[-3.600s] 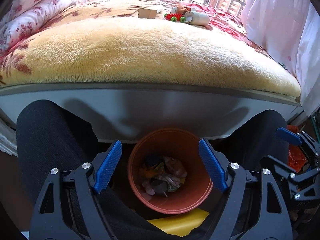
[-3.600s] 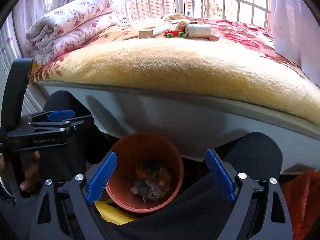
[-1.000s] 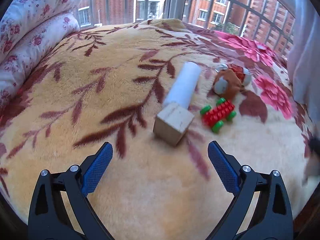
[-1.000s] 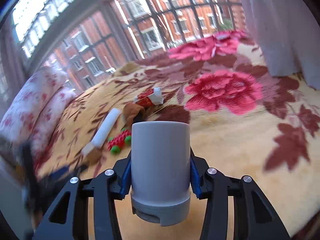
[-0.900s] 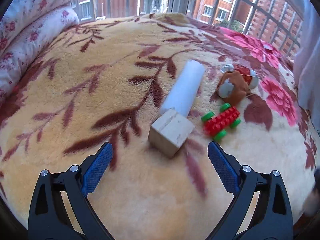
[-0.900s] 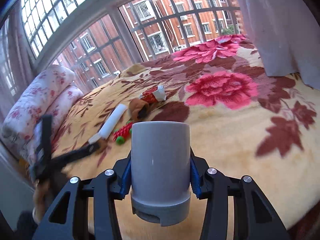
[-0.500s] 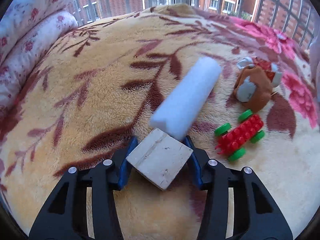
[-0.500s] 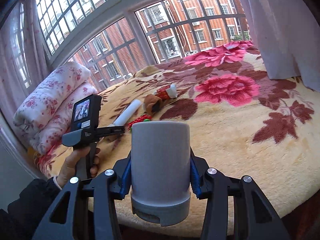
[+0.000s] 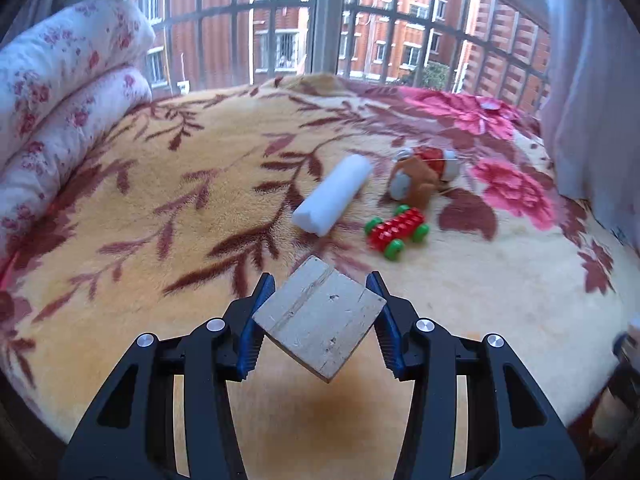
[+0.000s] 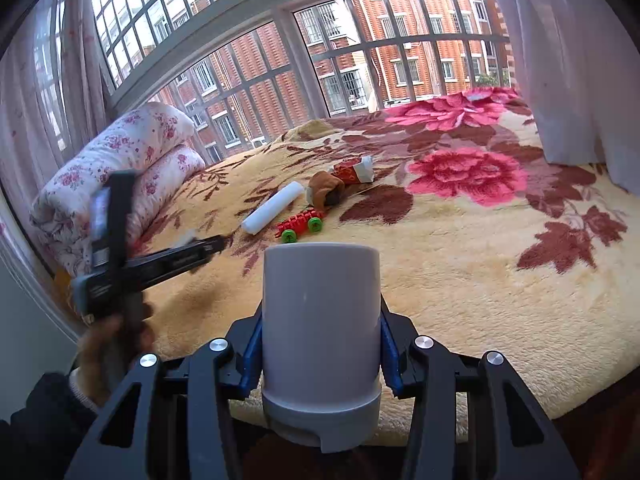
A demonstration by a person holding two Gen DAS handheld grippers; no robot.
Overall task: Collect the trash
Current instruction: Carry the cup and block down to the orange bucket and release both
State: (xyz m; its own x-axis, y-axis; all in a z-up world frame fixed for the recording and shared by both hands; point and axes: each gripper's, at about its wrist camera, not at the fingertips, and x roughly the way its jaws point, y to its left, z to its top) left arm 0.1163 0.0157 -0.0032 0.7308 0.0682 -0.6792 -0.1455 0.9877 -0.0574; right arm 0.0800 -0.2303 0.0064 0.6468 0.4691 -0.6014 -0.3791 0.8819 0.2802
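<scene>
Your left hand-held gripper is clamped on the wood block, blue pads pressing its two sides, with the block turned corner-down and held up off the bed. Your right hand-held gripper is closed around the grey cup, which stands upright between the pads and fills the middle of that view. Left on the blanket, past the block, you've got the white foam roll lying at a slant, the red and green toy just beside its near end, and the brown plush a little further back, touching a red and white wrapper. From the right wrist view the same bunch sits in a loose cluster mid-bed: roll, toy, plush, wrapper. You can also see your left gripper over there at the left edge, blurred, out over the near side of the bed. A folded floral quilt is stacked at the left end of the bed by the barred window, and a pale curtain hangs on the right.
</scene>
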